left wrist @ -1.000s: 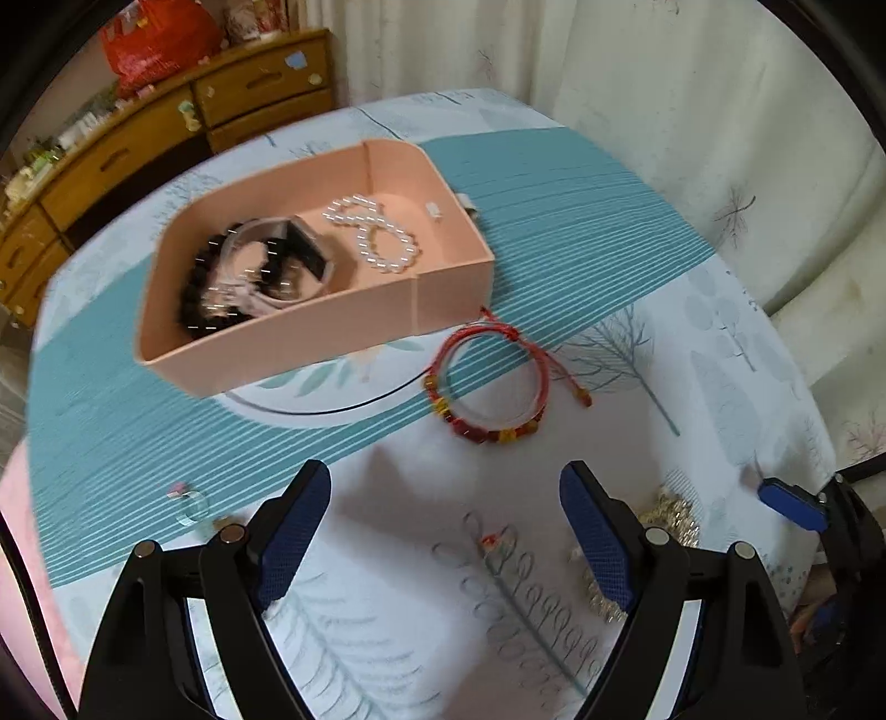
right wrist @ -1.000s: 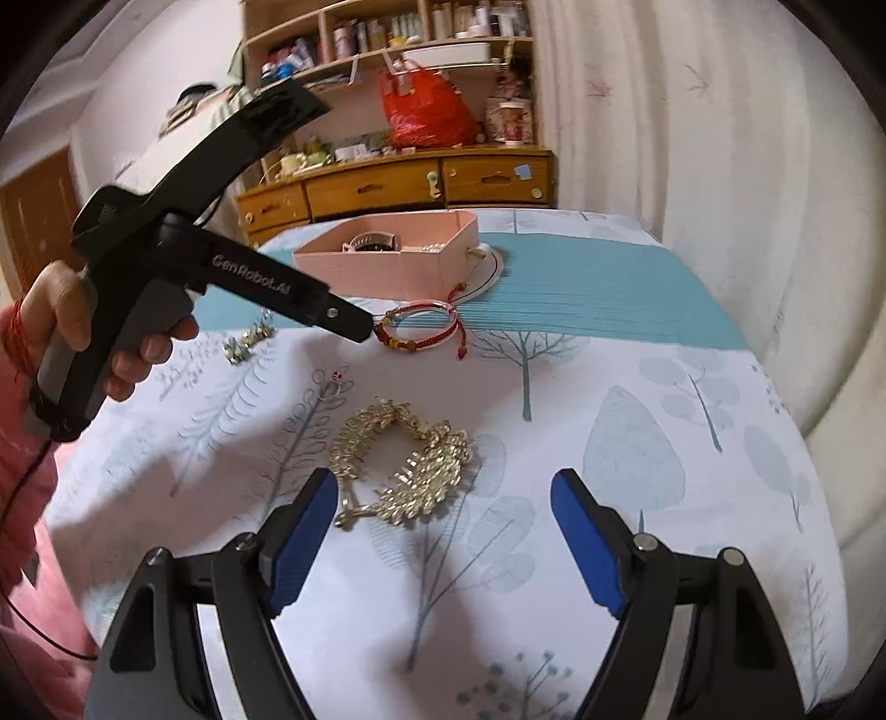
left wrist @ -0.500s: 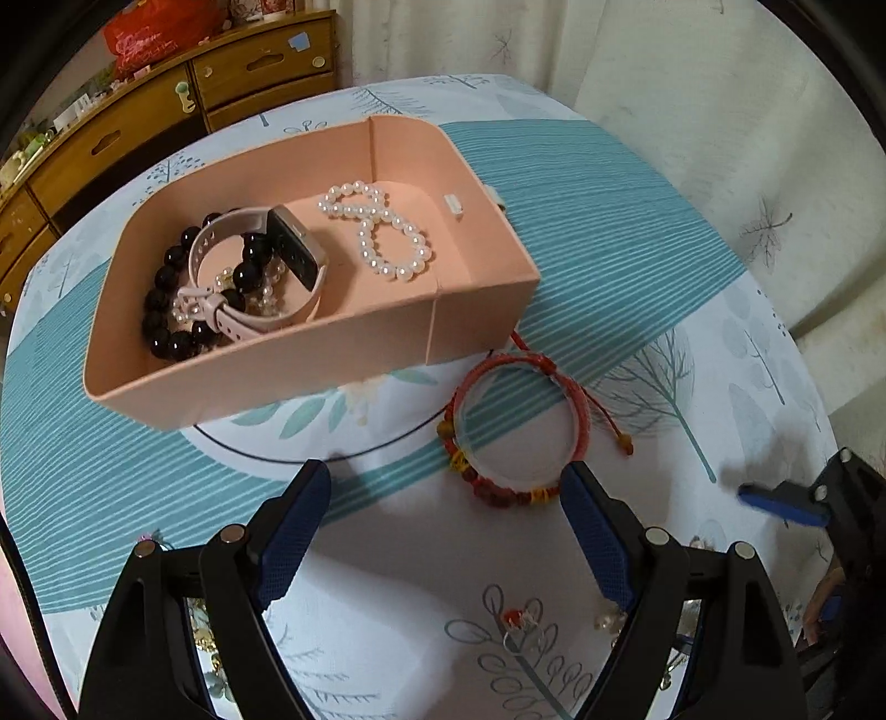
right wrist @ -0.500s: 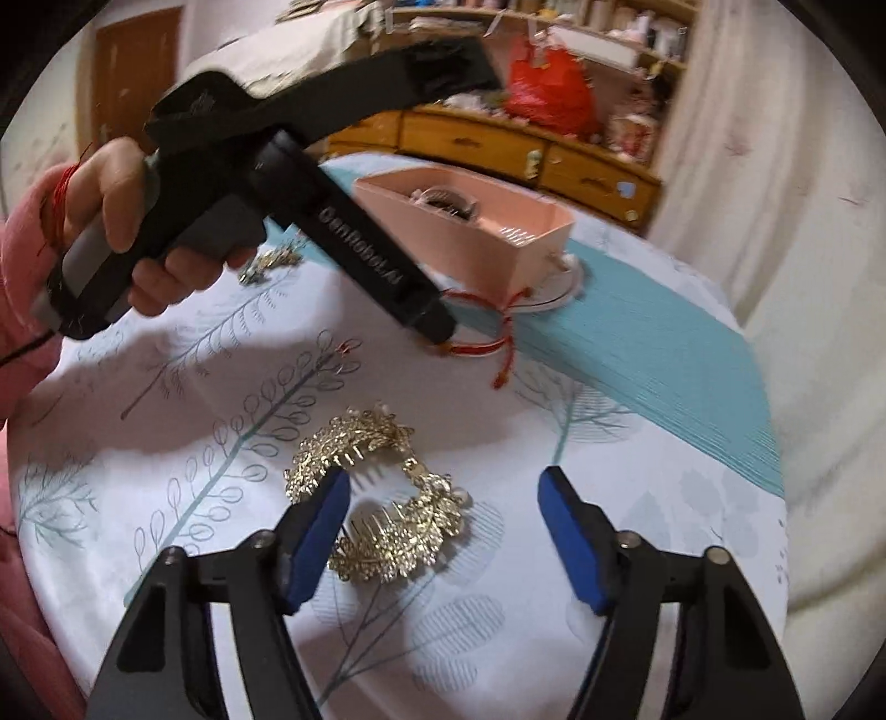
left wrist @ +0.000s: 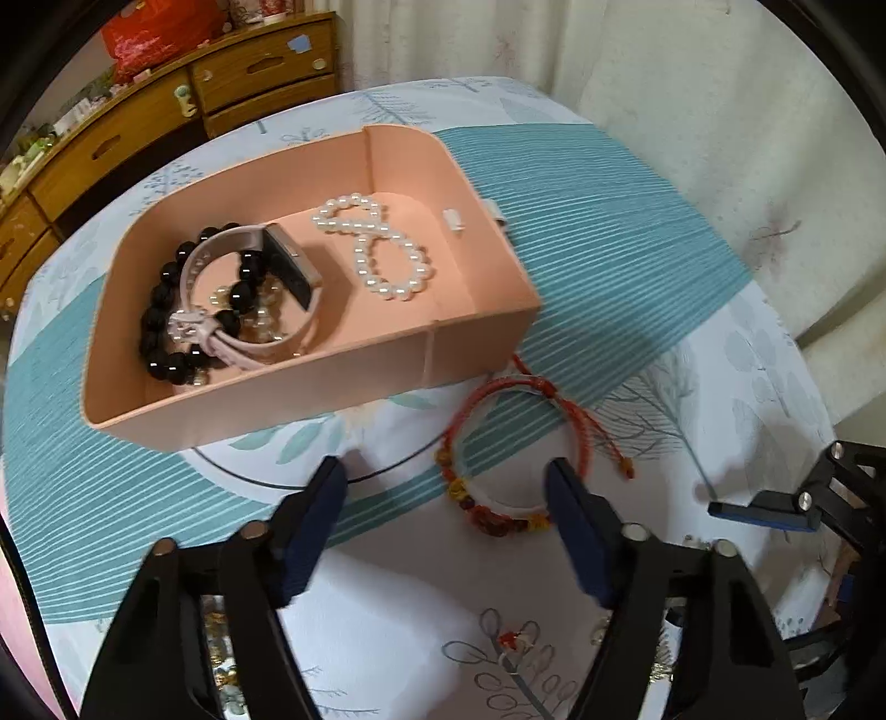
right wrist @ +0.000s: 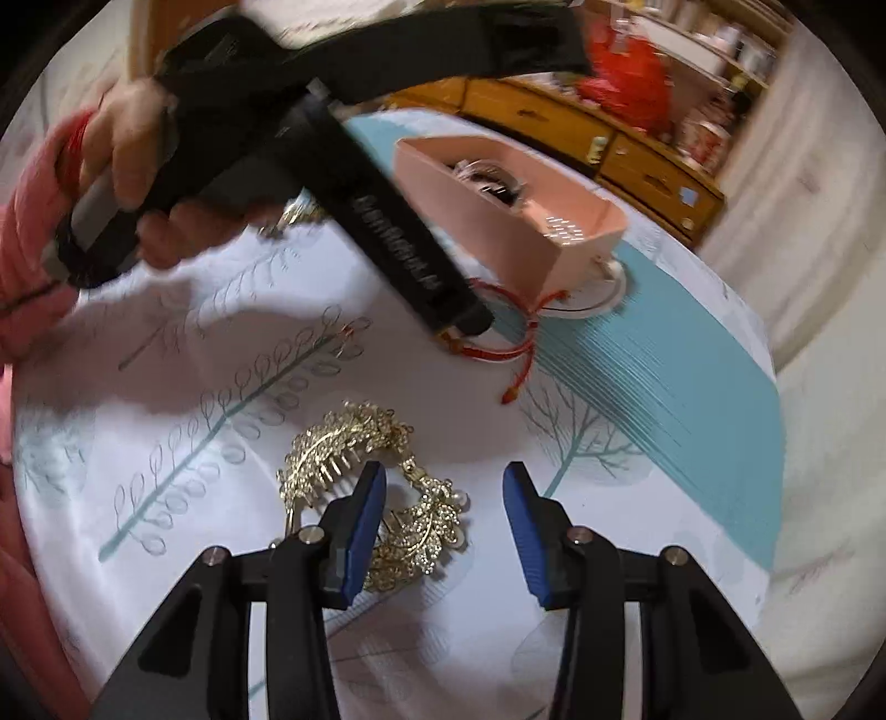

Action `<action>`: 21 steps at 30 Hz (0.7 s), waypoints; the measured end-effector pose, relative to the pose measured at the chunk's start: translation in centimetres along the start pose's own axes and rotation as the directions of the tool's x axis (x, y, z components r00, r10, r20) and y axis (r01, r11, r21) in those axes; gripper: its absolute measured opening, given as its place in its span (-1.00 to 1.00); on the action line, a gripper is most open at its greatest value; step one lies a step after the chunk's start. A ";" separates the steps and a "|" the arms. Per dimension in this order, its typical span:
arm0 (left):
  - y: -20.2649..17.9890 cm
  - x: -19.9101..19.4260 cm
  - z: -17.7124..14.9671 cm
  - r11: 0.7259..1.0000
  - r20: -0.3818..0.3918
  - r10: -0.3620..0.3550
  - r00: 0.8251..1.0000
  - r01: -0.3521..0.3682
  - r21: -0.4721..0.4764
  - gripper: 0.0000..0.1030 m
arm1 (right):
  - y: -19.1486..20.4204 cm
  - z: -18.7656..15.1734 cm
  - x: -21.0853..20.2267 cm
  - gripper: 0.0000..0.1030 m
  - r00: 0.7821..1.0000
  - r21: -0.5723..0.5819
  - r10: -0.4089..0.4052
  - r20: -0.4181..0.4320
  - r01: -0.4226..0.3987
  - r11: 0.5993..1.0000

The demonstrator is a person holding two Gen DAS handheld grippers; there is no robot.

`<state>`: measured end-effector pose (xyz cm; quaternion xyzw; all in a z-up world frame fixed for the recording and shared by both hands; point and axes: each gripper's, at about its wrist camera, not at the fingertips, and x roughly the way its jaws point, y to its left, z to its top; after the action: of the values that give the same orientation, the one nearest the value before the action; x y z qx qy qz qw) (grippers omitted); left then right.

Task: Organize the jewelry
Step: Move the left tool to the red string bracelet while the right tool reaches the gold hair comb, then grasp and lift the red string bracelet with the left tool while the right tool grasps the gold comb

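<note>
A wooden dresser (left wrist: 166, 116) with what looks like a red bag (left wrist: 160, 30).

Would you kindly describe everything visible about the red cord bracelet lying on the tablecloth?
The red cord bracelet is a loop of braided red string, its near arc strung with dark red and amber beads, and loose knotted tails trail to its right. It lies flat on the tablecloth just in front of the pink box, partly over a white round mat. The left gripper has just been closing around it; its pads do not yet press it.
</note>
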<state>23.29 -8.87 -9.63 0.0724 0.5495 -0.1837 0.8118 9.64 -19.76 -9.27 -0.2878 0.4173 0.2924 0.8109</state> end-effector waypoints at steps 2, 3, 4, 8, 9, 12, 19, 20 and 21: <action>-0.1 0.1 0.1 0.999 0.002 0.032 0.999 -0.032 0.003 0.14 | 0.6 0.4 0.3 -0.18 1.000 -0.070 -0.006 -0.023 0.004 0.998; -0.2 0.1 0.1 0.999 0.003 0.040 0.999 -0.040 0.006 0.13 | 0.8 0.6 0.5 -0.24 0.999 -0.104 -0.007 -0.038 0.003 0.995; -0.3 0.1 0.1 0.999 0.005 0.047 0.999 -0.047 0.010 0.11 | 1.0 0.7 0.5 -0.39 0.999 -0.119 0.003 -0.041 -0.007 0.993; -0.7 -0.1 -0.2 0.998 0.023 0.050 0.998 -0.051 0.028 -0.15 | 1.3 1.2 0.8 -0.61 0.997 -0.123 0.029 -0.072 -0.038 0.992; -0.8 -0.2 -0.3 0.998 0.027 0.046 0.999 -0.047 0.030 -0.19 | 1.2 1.2 0.8 -0.62 0.996 -0.119 0.030 -0.078 -0.040 0.992; -0.8 -0.3 -0.5 0.999 0.041 0.030 0.999 -0.032 0.034 -0.61 | 0.7 1.5 0.9 -0.62 0.995 -0.059 0.045 -0.084 -0.050 0.997; 0.0 -0.7 -0.6 0.997 0.011 -0.066 0.998 0.067 -0.032 -0.85 | -2.6 0.9 1.2 -0.69 0.989 0.239 0.110 -0.098 -0.084 0.967; 0.2 -0.6 -0.6 0.996 0.007 -0.077 0.997 0.077 -0.040 -0.85 | -3.1 0.6 1.2 -0.69 0.988 0.275 0.124 -0.096 -0.094 0.957; 0.3 -0.6 -0.6 0.995 0.002 -0.086 0.996 0.086 -0.047 -0.85 | -3.6 0.4 1.2 -0.69 0.986 0.308 0.137 -0.096 -0.102 0.946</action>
<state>22.69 -8.25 -9.33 0.0296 0.5565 -0.2055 0.8045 13.02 -21.62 -9.31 -0.1511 0.5203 0.2565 0.8004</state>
